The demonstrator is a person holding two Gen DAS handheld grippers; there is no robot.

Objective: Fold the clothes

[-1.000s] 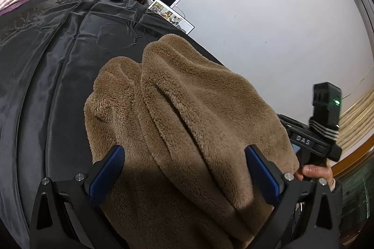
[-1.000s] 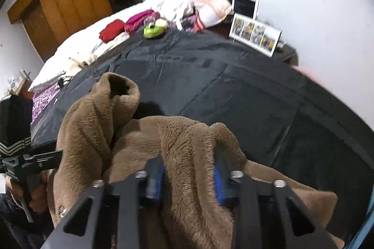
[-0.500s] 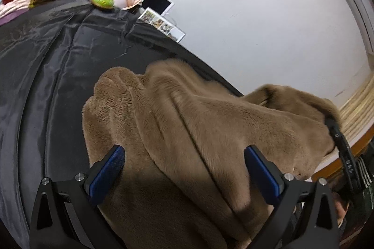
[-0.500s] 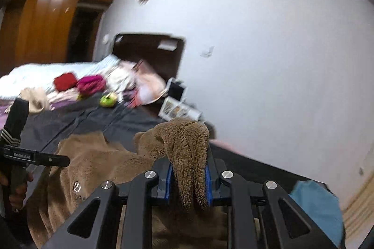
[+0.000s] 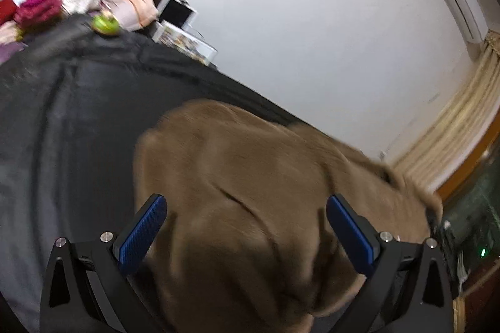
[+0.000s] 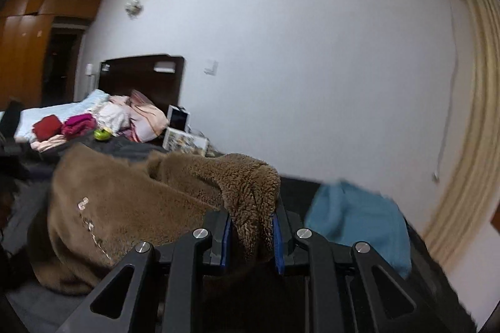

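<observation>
Two sets of jaws: right gripper (image 6: 251, 234) clamped on a bunched edge of brown fleece garment (image 6: 131, 208), left gripper (image 5: 247, 229) spread wide above it, gripping nothing. Heaped unevenly on dark bed cover (image 5: 68, 114); no neat fold yet, most folding left.

Black tongs (image 5: 247, 226), blue ribbed pads (image 5: 142, 234), silver screws (image 6: 200, 233).

Fuzzy brown fleece garment (image 6: 131, 208) lies bunched on the dark bed, one fold pinched up between the right claw (image 6: 251, 234) pads.
</observation>
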